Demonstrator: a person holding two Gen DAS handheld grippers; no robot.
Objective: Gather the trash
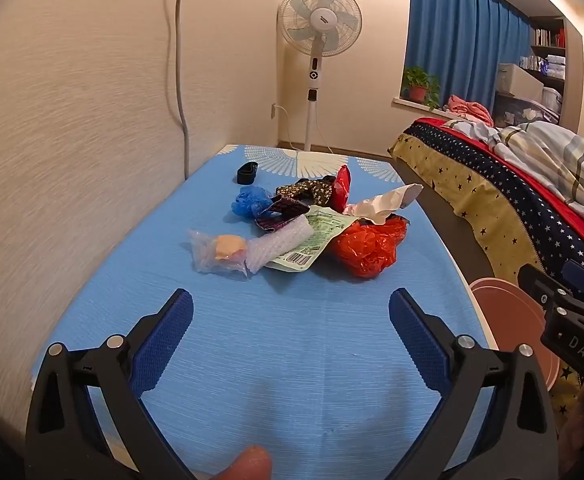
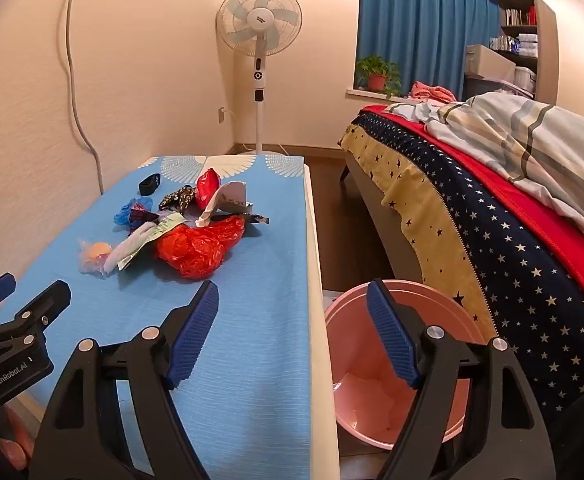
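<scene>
A heap of trash lies mid-table on the blue cloth (image 1: 283,340): a crumpled red plastic bag (image 1: 368,246) (image 2: 195,248), a green printed packet (image 1: 312,240), bubble wrap (image 1: 279,244), a clear bag with an orange lump (image 1: 221,254) (image 2: 95,258), a blue bag (image 1: 249,200) and white paper (image 1: 384,202). My left gripper (image 1: 292,308) hovers open over the near cloth, short of the heap, nothing between its fingers. My right gripper (image 2: 292,300) is open and empty at the table's right edge, above a pink bin (image 2: 404,396) on the floor.
A black strap (image 1: 247,172) lies at the table's far left. A bed with star-patterned covers (image 2: 492,220) runs along the right, leaving a narrow floor gap. A standing fan (image 2: 259,40) is behind the table, a wall on the left.
</scene>
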